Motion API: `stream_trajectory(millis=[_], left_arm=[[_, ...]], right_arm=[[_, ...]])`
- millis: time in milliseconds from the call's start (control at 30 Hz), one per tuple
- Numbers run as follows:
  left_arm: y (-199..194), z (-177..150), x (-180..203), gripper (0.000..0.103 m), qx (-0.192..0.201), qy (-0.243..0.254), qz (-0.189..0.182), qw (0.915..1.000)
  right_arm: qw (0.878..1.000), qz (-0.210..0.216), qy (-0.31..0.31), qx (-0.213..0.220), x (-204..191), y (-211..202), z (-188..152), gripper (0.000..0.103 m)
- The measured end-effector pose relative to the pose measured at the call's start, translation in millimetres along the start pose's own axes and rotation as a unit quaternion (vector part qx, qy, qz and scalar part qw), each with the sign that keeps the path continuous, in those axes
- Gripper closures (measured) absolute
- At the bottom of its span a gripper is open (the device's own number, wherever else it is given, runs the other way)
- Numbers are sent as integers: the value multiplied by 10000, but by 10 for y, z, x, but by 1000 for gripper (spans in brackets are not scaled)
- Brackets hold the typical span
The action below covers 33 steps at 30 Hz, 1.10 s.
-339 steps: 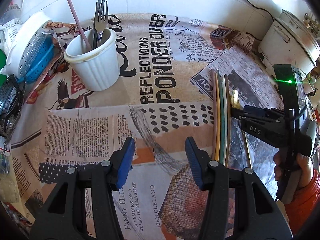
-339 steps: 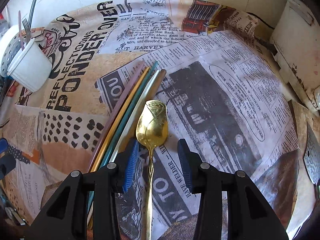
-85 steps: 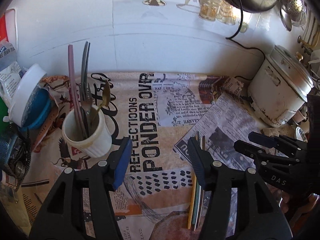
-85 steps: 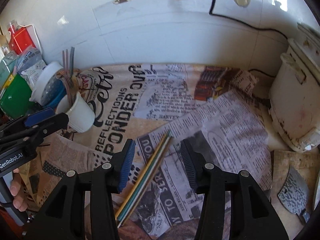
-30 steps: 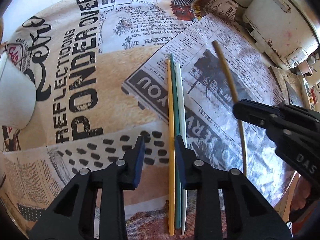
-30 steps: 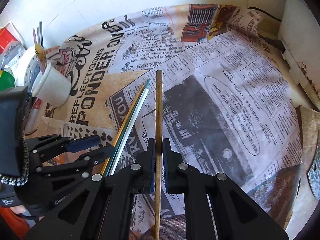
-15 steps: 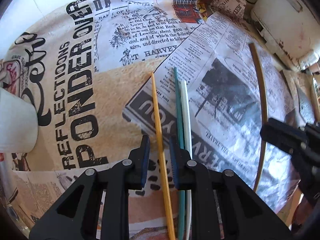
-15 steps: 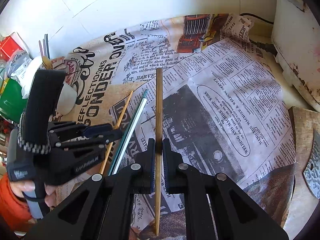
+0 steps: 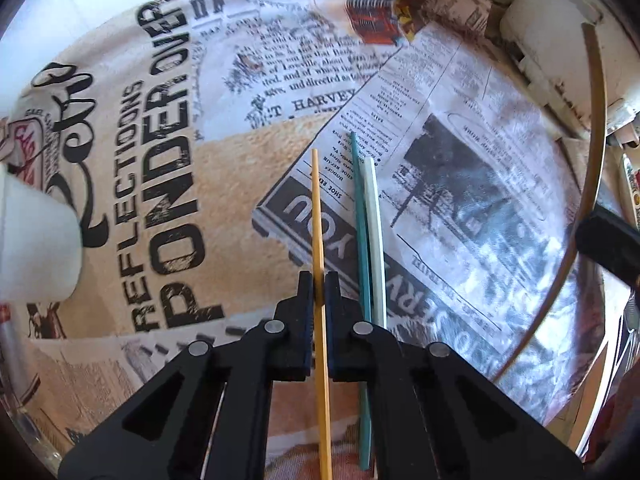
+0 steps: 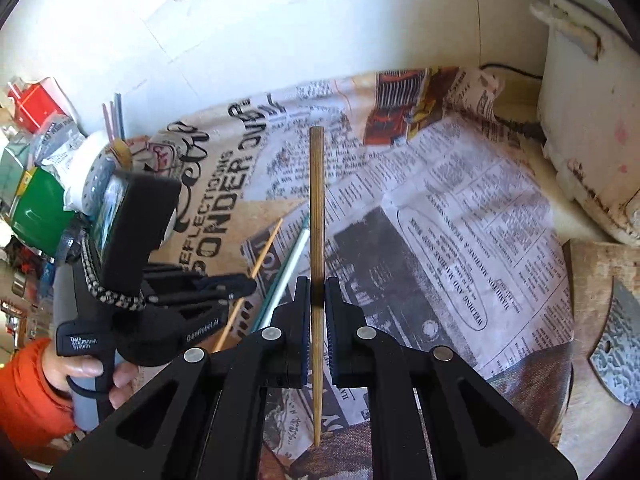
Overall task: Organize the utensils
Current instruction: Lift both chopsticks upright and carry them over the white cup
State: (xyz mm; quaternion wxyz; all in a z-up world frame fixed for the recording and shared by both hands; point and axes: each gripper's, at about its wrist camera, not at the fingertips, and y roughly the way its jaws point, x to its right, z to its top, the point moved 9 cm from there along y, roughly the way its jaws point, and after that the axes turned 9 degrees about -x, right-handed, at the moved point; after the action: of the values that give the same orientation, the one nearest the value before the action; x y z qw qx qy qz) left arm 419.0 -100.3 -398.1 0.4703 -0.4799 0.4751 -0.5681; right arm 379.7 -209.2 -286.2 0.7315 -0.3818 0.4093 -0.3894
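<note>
Newsprint-patterned cloth (image 9: 224,208) covers the counter under my left gripper (image 9: 319,286). From the left wrist I see its jaws pinched tight on a yellow chopstick (image 9: 319,216), which runs straight ahead of the tips and back between the arms. Just right of the jaws lie a teal chopstick (image 9: 360,232) and a white chopstick (image 9: 374,232), touching side by side on the cloth. Far left of the jaws, a white cup (image 9: 36,248) shows at the frame edge. Far right, a brown chopstick (image 9: 596,128) arcs past, with a black part of my other gripper against it.

From the right wrist, the same cloth (image 10: 460,220) meets a white wall (image 10: 320,40). My right gripper (image 10: 317,294) has its jaws clamped on the brown chopstick (image 10: 317,200), held clear above the cloth, pointing ahead with its thin end trailing back between the arms. Left of the jaws I see the left gripper (image 10: 240,282) gripping the yellow chopstick (image 10: 266,252); a hand (image 10: 88,372) in an orange sleeve (image 10: 28,392) holds it. The teal and white sticks lie just left of my jaws. A white appliance (image 10: 592,140) stands far right.
</note>
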Motion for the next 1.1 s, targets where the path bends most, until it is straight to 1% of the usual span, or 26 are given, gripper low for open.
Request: stream_trajectory(millis=[133,300,367,533,667,833,1100], left_arm=[[-286,-115,15,100,378,155,79,9991],[-723,-307,-7,100,934,272,181,9951],[-888,-381,-36,100,1147,240,199,9929],[-1253,-519,-207,100,1553,47,84,9878],[-1535,-648,-371,100,1893,-70,61,9819],[-1837,-724,-616,101,2270,-242,45,9736],[-2304,-744,-1021,100,2758,-420,210,9601]], right_arm=[[9997,-119,-1,205,-89,-140,59,96],[9991,-162,64,398,-242,-297,97,96],[9986,-202,32,481,-317,-347,117,96],[9974,-218,-29,692,-529,-487,162,96],[9956,-240,-158,894,-758,-598,232,96],[9929,-235,-357,1108,-1075,-703,362,96],[9885,-144,-654,1352,-1535,-738,617,96]])
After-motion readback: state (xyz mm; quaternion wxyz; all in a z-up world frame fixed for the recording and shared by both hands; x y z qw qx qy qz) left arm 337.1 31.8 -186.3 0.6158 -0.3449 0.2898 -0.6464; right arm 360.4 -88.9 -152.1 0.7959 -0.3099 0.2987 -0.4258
